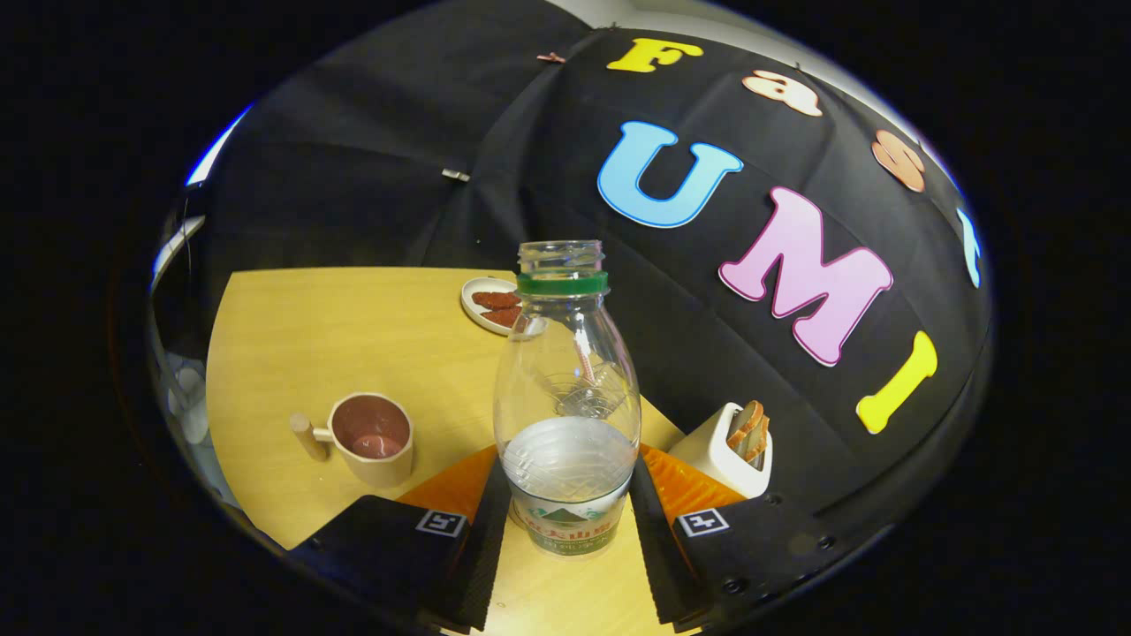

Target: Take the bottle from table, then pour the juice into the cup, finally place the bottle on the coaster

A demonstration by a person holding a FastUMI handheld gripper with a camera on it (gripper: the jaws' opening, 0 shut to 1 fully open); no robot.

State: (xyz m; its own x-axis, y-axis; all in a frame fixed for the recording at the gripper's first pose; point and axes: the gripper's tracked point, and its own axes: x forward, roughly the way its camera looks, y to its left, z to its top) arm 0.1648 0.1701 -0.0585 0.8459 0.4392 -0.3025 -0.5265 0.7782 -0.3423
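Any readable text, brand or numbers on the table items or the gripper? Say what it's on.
bottle label: printed lettering, too blurred to read.
gripper markers: coded squares, no words; its fingers clamp the bottle.
cup, plate, white holder: none.

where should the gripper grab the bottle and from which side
Grip the bottle on its lower body, at the label band, coming in level from the front. It stands upright and open-topped with liquid low inside, and already sits between the gripper fingers, which flank that straight-sided band.
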